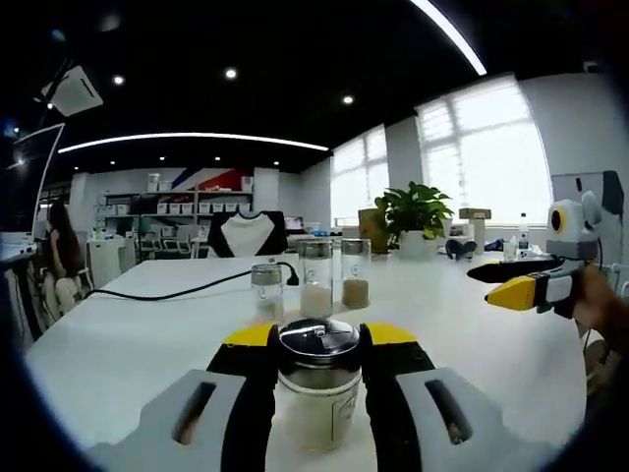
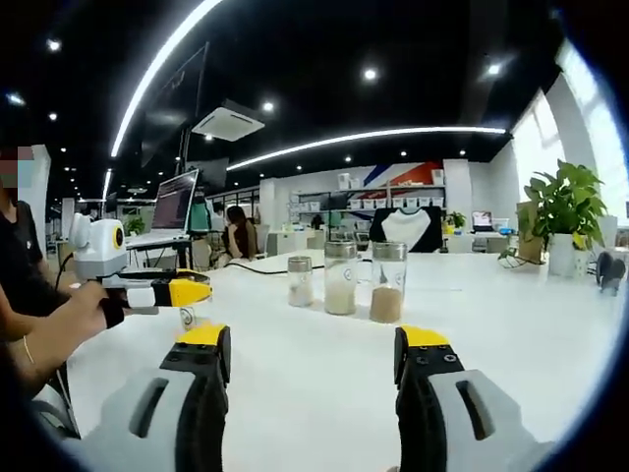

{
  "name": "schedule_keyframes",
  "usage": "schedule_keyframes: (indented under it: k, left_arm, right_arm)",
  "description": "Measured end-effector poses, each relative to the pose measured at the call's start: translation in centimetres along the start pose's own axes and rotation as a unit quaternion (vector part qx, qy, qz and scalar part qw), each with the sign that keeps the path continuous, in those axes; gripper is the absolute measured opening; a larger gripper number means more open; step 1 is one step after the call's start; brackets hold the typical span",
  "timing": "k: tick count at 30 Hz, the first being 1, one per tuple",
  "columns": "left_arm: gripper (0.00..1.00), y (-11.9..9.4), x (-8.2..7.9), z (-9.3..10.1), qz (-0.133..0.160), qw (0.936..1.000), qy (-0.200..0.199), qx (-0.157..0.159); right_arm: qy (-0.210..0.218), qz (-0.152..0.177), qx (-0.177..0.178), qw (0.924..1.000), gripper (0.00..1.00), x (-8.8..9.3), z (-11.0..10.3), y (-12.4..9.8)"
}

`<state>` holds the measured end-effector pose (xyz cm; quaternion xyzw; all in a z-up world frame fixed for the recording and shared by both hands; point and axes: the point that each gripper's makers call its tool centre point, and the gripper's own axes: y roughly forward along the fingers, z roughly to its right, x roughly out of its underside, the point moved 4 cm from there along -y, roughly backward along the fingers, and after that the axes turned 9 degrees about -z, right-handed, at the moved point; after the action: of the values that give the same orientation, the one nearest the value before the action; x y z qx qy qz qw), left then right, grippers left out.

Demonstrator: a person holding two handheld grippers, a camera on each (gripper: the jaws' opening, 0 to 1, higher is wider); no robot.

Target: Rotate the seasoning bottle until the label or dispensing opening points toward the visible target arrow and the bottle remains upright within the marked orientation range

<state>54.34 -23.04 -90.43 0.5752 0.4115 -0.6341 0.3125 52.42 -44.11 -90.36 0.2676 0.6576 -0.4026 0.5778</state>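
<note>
**Bottle clamped in left tongs, arrow not found**

Seasoning bottle stands upright on the white table, between the jaws of the left gripper. Both black jaw faces press its glass sides just under the chrome cap, so that gripper is closed on it. The bottle's long axis runs straight up, in line with the camera's vertical, with no lean that I can see. A pale label edge shows low on the glass facing the camera; the dispensing opening on the cap cannot be made out.

The right gripper is held open over bare tabletop with nothing between its jaws, well off to the side of the bottle, where the left gripper view catches it. So the left one is plainly the working tool, and the turn must be a twist about the bottle's vertical axis.

Beyond the bottle, farther across the table, stand three more jars: a short shaker, a tall jar of white grains and a tall jar of brown powder. A black cable trails behind them.

No target arrow or marked range is visible on the table, so which way to twist cannot be judged.
</note>
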Motion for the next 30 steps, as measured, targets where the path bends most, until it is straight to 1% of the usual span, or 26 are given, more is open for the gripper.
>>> schedule_keyframes:
  k: [5,9,11,13,15,17,20,25,30]
  left_arm:
    - [0.35,-0.2,0.1,-0.4,-0.001,1.0,0.001,0.004]
    - [0.35,-0.4,0.1,-0.8,-0.004,1.0,0.001,0.001]
    - [0.35,-0.5,0.2,-0.9,-0.011,0.9999,0.004,-0.001]
    - [0.36,-0.6,0.3,-1.0,-0.019,0.9997,0.017,-0.005]
    - [0.37,-0.8,0.3,-1.1,-0.017,0.9997,0.017,-0.006]
    - [0.37,-1.0,0.4,-1.5,-0.016,0.9998,0.009,-0.003]
    - [0.37,-1.2,0.4,-1.9,-0.022,0.9996,0.014,-0.01]
    - [0.37,-1.4,0.3,-2.7,-0.023,0.9994,0.016,-0.018]
    - [0.38,-1.1,-0.1,-2.9,-0.022,0.9994,0.013,-0.022]
  right_arm:
    - [-0.003,0.0,-0.005,1.0,0.63,0.1,-0.1,0.0]
    - [-0.001,-0.001,-0.009,1.0,0.63,0.2,-0.2,0.0]
    - [0.005,0.001,-0.014,0.9999,0.63,0.2,-0.5,0.0]
    - [0.007,0.0,-0.017,0.9998,0.63,0.2,-0.6,0.0]
    - [0.003,-0.001,-0.015,0.9999,0.62,0.3,-0.7,0.0]
    - [0.004,-0.001,-0.015,0.9999,0.62,0.3,-0.6,0.0]
    - [0.007,0.0,-0.021,0.9998,0.59,0.3,-0.8,-0.1]
    - [0.005,0.004,-0.018,0.9998,0.58,0.1,-0.9,-0.1]
    - [0.003,0.0,-0.019,0.9998,0.59,0.1,-1.0,0.1]
